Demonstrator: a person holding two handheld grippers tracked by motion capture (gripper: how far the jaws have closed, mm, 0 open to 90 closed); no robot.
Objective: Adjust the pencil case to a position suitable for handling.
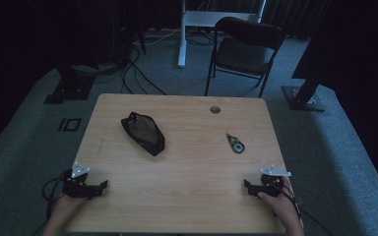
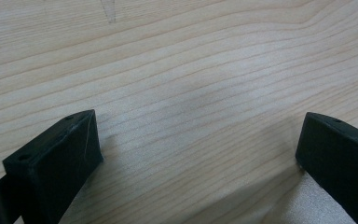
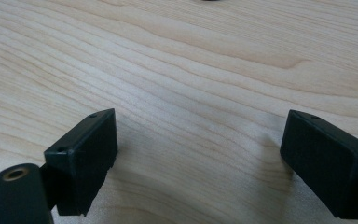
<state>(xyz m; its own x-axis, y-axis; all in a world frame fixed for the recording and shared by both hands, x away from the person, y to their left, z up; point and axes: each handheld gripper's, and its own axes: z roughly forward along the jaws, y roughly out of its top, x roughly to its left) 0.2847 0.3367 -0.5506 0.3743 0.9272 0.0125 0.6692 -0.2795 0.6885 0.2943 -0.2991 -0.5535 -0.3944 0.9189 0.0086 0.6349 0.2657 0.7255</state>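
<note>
One pouch (image 1: 142,132), one tape dispenser (image 1: 236,143), two gaping tools (image 1: 103,185) (image 1: 246,185).

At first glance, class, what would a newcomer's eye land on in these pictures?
Probably the black pouch lying slantwise left of centre on the wooden table, and the small correction-tape-like dispenser to its right. Then the left gripper and right gripper, both open, resting at the near corners.

Black zip pouch (image 1: 142,133) w/ brownish mesh face lies flat, angled diagonally, on left-centre of wooden table (image 1: 187,196) nearer far edge; small green-black tape-dispenser-like item (image 1: 236,143) lies well apart on the right side, tip toward far edge.
</note>
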